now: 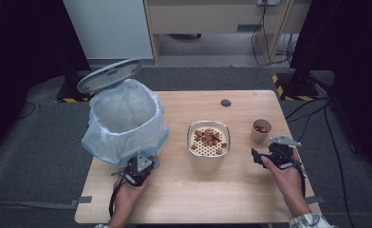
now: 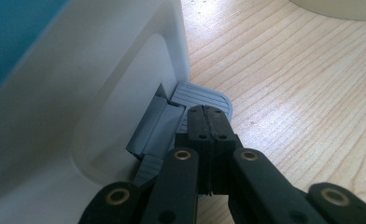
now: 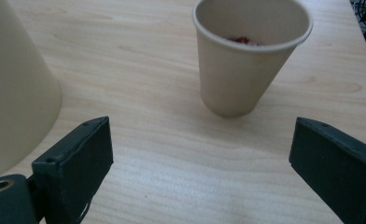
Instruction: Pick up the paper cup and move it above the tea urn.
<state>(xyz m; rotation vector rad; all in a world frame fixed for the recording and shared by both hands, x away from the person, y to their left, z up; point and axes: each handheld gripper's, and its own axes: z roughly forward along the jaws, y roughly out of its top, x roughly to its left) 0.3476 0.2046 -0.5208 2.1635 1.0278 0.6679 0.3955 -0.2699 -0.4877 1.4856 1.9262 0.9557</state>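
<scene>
A white pedal bin (image 1: 127, 121) lined with a pale blue bag stands at the table's left, its grey lid (image 1: 109, 75) raised. My left gripper (image 1: 146, 164) is shut at the foot of the bin. In the left gripper view its closed tips (image 2: 208, 119) rest on the grey ribbed pedal (image 2: 202, 95). A cream container (image 1: 209, 142) with a perforated insert holds several red-brown pieces. A paper cup (image 1: 261, 130) with red bits inside stands to its right. My right gripper (image 1: 257, 157) is open, and the cup (image 3: 249, 60) stands upright ahead of its spread jaws (image 3: 200, 154), apart from them.
The wooden table (image 1: 198, 190) has bare room along the front between the two hands. The cream container's wall (image 3: 13, 84) is close on the left in the right gripper view. Cables and stand bases lie on the floor beyond the table.
</scene>
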